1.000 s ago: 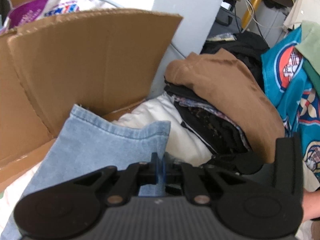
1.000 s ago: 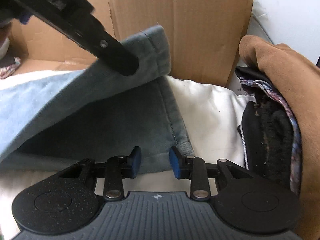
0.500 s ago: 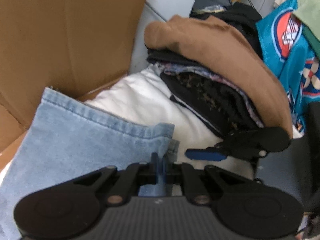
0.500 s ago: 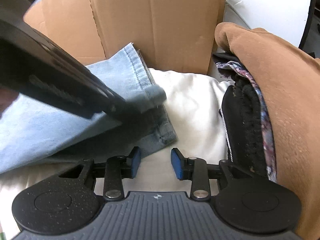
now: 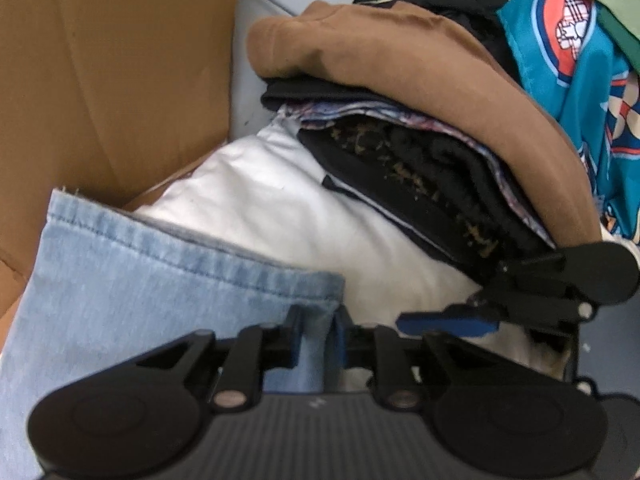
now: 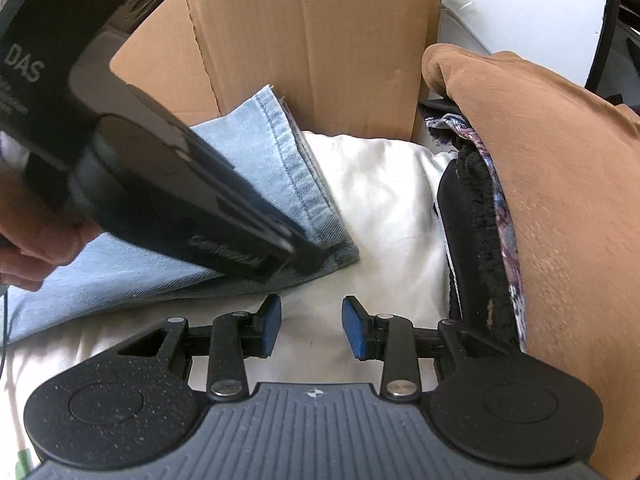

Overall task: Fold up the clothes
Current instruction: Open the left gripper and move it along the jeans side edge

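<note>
Left gripper (image 5: 317,334) opening over the denim hem (image 5: 224,256), fabric between the pads but unpinched. Right gripper (image 6: 310,330) parted, empty, above white cloth (image 6: 384,200).

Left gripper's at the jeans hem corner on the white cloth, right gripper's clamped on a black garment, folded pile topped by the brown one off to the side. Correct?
Not quite. The right gripper holds nothing: the right wrist view shows its jaws apart over bare white cloth. The rest stands: left gripper at the jeans hem corner, jaws opening with denim between them, and the brown garment tops the pile.
</note>
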`<action>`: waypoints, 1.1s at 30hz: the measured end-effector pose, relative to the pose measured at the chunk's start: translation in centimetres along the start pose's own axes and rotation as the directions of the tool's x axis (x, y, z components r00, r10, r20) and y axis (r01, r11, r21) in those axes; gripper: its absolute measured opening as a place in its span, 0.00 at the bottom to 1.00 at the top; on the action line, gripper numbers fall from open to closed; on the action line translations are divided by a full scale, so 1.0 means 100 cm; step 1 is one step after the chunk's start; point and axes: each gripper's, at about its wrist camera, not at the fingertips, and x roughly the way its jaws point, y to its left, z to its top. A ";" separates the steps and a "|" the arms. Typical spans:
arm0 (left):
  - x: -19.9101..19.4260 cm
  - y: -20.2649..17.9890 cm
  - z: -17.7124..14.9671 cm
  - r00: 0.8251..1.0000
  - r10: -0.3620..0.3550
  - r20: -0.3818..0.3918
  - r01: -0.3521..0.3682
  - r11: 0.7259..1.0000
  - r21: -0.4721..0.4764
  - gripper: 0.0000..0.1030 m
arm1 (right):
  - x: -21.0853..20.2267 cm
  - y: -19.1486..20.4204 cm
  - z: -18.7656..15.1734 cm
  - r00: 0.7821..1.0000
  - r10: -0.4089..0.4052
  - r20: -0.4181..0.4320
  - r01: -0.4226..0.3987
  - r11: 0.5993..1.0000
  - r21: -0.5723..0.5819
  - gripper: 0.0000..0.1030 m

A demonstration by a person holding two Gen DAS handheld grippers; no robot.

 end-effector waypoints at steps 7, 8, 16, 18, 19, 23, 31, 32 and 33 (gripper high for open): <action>-0.020 0.015 0.001 0.998 -0.061 0.013 0.062 0.995 -0.083 0.42 | -0.004 -0.002 0.001 1.000 0.017 0.005 -0.017 1.000 0.019 0.39; -0.029 0.016 0.000 0.998 -0.052 0.020 0.053 0.996 -0.078 0.47 | -0.006 -0.002 0.001 1.000 0.021 0.007 -0.021 1.000 0.023 0.39; -0.085 0.020 -0.022 0.997 0.047 -0.054 -0.047 0.999 -0.007 0.55 | -0.011 -0.002 0.000 0.999 0.047 0.010 -0.047 0.999 0.025 0.39; -0.098 0.019 -0.030 0.996 0.065 -0.055 -0.064 0.998 0.012 0.63 | -0.011 -0.001 0.001 0.999 0.052 0.010 -0.052 0.998 0.019 0.39; -0.105 0.019 -0.034 0.996 0.072 -0.053 -0.071 0.997 0.017 0.66 | -0.011 0.000 0.001 0.998 0.054 0.009 -0.054 0.998 0.017 0.39; -0.128 0.014 -0.053 0.995 0.090 -0.045 -0.090 0.996 0.013 0.68 | -0.013 0.009 0.002 0.998 0.064 0.008 -0.064 0.998 0.004 0.39; -0.146 0.010 -0.099 0.988 0.130 -0.079 -0.134 0.990 -0.039 0.74 | -0.023 0.031 0.004 0.996 0.084 -0.001 -0.084 0.996 -0.027 0.39; -0.145 0.011 -0.106 0.988 0.130 -0.088 -0.135 0.989 -0.053 0.74 | -0.024 0.035 0.004 0.996 0.087 -0.005 -0.087 0.996 -0.029 0.39; -0.142 0.011 -0.114 0.987 0.131 -0.092 -0.136 0.989 -0.049 0.74 | -0.025 0.038 0.003 0.996 0.091 -0.009 -0.091 0.995 -0.030 0.39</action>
